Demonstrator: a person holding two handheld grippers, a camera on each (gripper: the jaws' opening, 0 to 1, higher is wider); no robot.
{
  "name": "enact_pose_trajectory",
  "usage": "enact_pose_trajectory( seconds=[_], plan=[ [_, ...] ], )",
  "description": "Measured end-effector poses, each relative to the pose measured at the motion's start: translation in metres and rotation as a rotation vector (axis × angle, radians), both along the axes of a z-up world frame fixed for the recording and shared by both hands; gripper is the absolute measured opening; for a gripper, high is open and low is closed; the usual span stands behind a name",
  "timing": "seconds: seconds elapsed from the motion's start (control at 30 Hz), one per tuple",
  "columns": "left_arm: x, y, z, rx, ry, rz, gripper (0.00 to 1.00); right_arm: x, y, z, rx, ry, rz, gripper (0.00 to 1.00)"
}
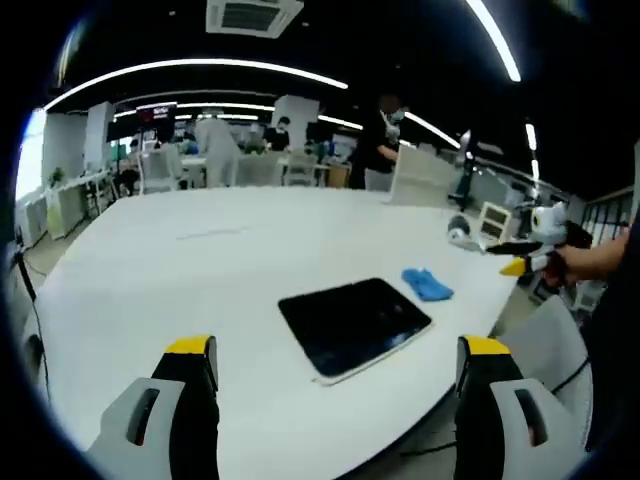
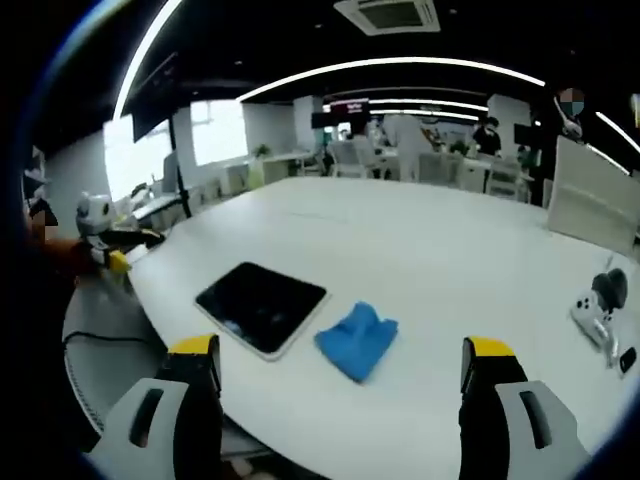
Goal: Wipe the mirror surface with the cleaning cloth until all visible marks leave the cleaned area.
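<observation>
Both left gripper (image 1: 338, 372) and right gripper (image 2: 340, 372) jaws wide apart, empty

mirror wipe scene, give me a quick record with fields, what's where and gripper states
mirror: flat on the white table, dark face up, near the edge
cloth: blue, crumpled, beside the mirror, apart from it
left gripper: open, above the table, holding nothing
right gripper: open, holding nothing
wiping: not begun
background: people at desks

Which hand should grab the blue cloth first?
Right, probably. In the right gripper view the blue cloth lies just ahead of the open right tongs; from the left tongs, it lies beyond the mirror.
</observation>
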State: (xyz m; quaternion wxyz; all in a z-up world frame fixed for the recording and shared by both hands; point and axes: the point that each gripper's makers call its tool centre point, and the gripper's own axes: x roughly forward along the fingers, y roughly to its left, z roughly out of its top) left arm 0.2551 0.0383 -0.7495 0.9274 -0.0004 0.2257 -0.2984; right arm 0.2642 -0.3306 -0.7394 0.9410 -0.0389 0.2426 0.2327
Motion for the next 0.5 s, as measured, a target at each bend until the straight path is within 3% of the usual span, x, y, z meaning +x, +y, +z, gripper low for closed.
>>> enact_pose_trajectory(
  seconds=[0.2,0.33,0.5],
  plan=[
    [0.000,0.000,0.002,-0.019,-0.004,0.004,0.99,0.004,0.008,0.023,-0.069,-0.023,0.050,1.00],
    [0.000,0.000,0.003,-0.028,-0.005,0.005,0.99,0.002,0.011,0.020,-0.090,-0.022,0.066,1.00],
    [0.000,0.001,0.001,-0.013,-0.005,0.007,0.99,0.002,0.009,0.017,-0.058,-0.017,0.036,1.00]
  ],
)
